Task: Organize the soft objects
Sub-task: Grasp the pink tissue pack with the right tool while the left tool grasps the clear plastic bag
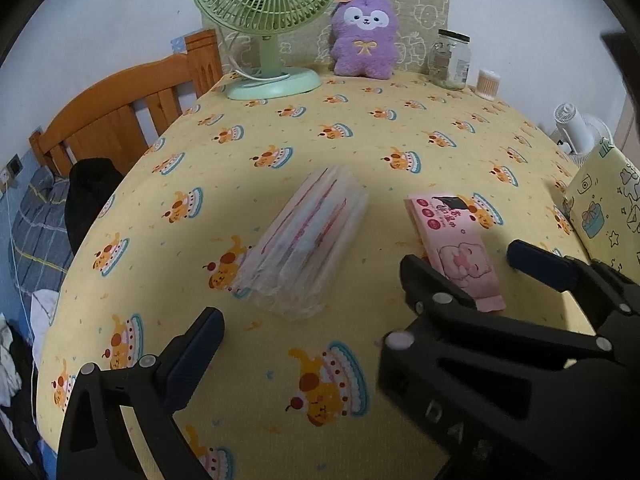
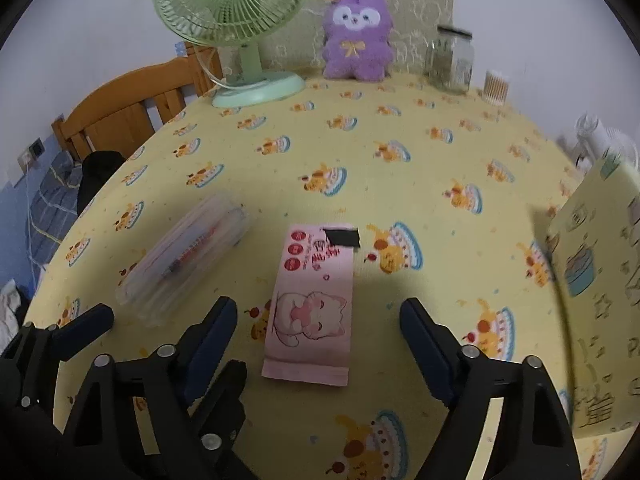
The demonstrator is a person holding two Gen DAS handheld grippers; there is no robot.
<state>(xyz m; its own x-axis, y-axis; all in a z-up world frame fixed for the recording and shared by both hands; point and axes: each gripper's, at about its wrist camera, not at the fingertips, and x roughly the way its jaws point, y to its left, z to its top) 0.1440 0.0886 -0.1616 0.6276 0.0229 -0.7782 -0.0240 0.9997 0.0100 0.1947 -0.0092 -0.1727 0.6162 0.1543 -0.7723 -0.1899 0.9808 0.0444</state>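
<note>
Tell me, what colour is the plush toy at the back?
Purple, with a yellow bow on its chest; the plush toy shows best in the left wrist view.

A matt yellow cotton-like tablecloth with cake prints (image 2: 360, 152) covers the table. On it lie a glossy clear plastic packet (image 2: 184, 256) and a smooth pink plastic-wrapped tissue pack (image 2: 312, 300). Behind them stand a fuzzy purple plush toy (image 2: 356, 36), a smooth green plastic fan (image 2: 232, 4) and a shiny glass jar (image 2: 450, 60).

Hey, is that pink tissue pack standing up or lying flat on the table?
Lying flat. The pink tissue pack rests face up on the yellow tablecloth, its printed cartoon front fully visible, between the open fingers of the right gripper.
</note>
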